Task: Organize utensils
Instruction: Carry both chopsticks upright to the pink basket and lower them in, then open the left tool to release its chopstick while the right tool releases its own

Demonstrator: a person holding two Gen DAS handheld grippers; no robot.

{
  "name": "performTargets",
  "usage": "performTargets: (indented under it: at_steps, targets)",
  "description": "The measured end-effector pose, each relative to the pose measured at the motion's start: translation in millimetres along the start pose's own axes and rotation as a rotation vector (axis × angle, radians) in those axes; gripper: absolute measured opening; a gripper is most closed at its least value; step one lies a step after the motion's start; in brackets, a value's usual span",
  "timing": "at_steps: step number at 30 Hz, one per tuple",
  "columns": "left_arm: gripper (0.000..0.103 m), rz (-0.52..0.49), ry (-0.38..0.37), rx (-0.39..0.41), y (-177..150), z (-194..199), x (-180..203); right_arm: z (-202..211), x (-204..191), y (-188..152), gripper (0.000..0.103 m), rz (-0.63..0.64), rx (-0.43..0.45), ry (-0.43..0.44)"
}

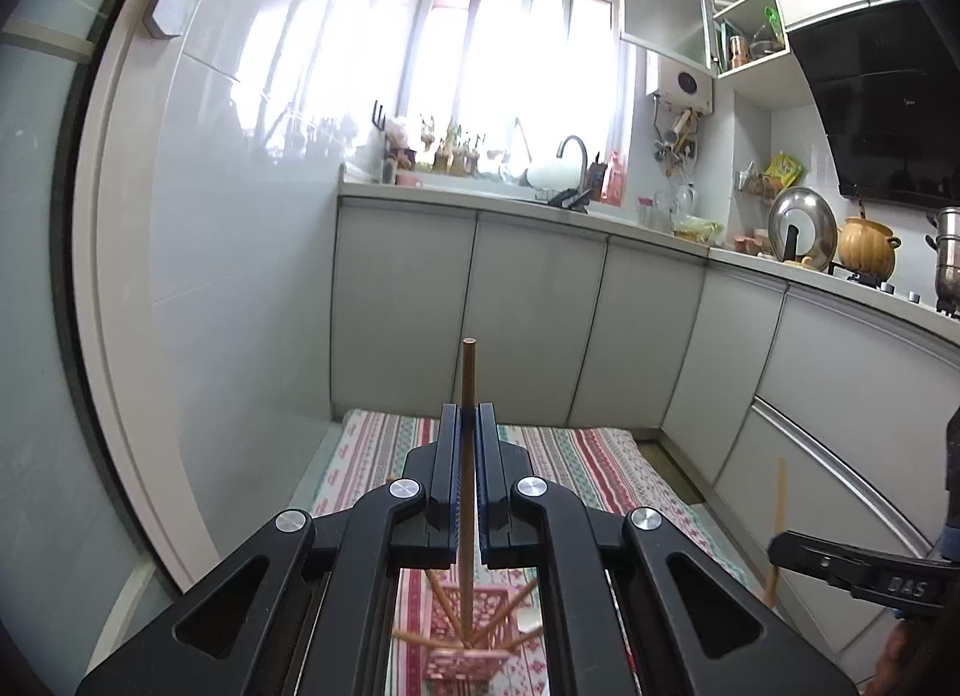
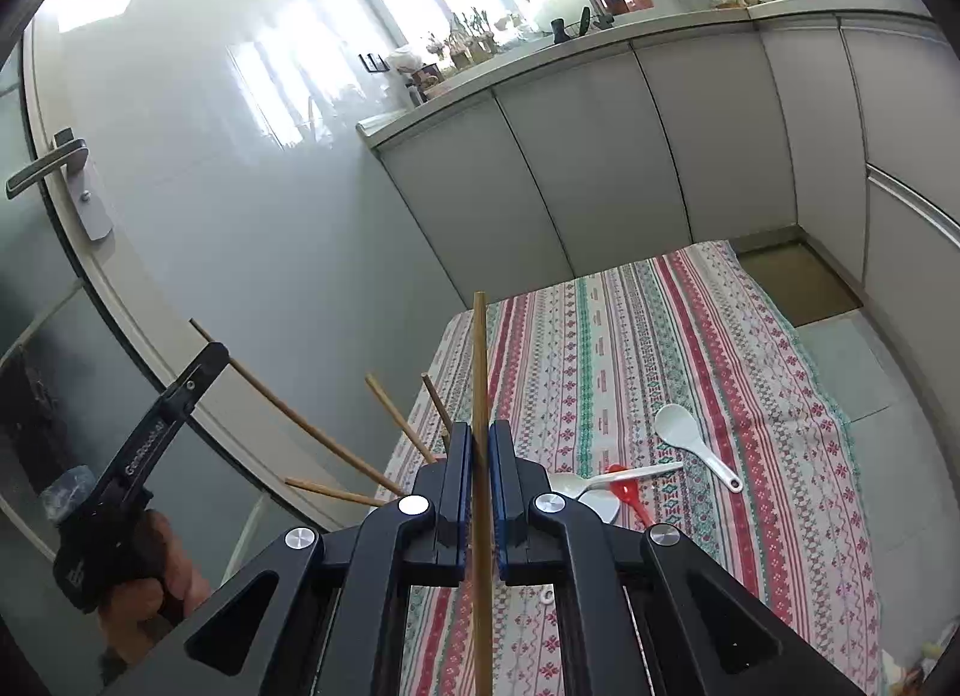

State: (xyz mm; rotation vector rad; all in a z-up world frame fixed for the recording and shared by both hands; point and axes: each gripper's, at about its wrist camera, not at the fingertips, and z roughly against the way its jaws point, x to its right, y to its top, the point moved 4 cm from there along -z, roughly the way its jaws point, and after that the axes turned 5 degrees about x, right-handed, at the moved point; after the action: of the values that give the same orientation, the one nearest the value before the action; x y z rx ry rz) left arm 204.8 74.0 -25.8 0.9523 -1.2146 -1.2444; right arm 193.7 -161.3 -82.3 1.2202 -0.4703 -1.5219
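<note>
Left hand-held gripper (image 1: pixel 469 414), seen from its own wrist camera, is clamped on a dark brown chopstick (image 1: pixel 468 372) that stands upright between its pads. Below it a pink holder (image 1: pixel 465 660), blurred, already carries several chopsticks fanned outward on the striped cloth (image 1: pixel 570 456) of the worktop. At the far right edge the right hand-held gripper (image 1: pixel 780 549) pinches a paler chopstick (image 1: pixel 779 492).

To seat each stick well, I would keep it upright, line its lower tip over the holder's mouth and lower slowly, letting go only once the tip is inside.

From the right wrist view the pale chopstick is gripped upright. Only here do the spoons show: a white rice paddle (image 2: pixel 696 444), a white spoon (image 2: pixel 600 483) and a red spoon (image 2: pixel 627 492), lying loose on the cloth, still unsorted.
</note>
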Motion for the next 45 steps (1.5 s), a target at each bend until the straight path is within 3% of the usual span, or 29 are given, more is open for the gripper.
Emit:
performTargets:
  at_steps: [12, 21, 23, 25, 27, 29, 31, 37, 45]
  targets:
    - [0.004, -0.088, 0.042, -0.041, -39, -60, 5, -6, 17, -3, 0.006, -0.009, -0.020, -0.010]
    - [0.005, 0.018, 0.021, -0.178, -56, -92, -8, -8, 10, -6, 0.006, 0.013, -0.018, -0.016]
    - [0.010, 0.044, 0.008, -0.215, -56, -93, -10, -6, 7, -4, 0.006, 0.016, -0.005, -0.015]
    - [0.037, 0.053, 0.006, -0.229, -53, -89, -10, -2, 2, 0, 0.006, 0.025, 0.021, -0.012]
    - [0.051, 0.055, 0.012, -0.228, -48, -80, -11, 2, -6, 5, 0.006, 0.042, 0.051, -0.010]
    - [0.053, 0.057, 0.006, -0.237, -41, -68, -12, 7, -16, 10, 0.006, 0.057, 0.085, 0.002]
    - [0.064, 0.061, 0.004, -0.275, -39, -56, -13, 11, -28, 16, 0.006, 0.073, 0.119, 0.015]
    - [0.069, 0.051, 0.109, -0.444, -54, -28, -33, 11, -68, 27, 0.006, 0.128, 0.220, 0.063]
    - [0.069, 0.001, 0.174, -0.580, -90, -9, -57, -25, -100, 28, 0.006, 0.155, 0.294, 0.083]
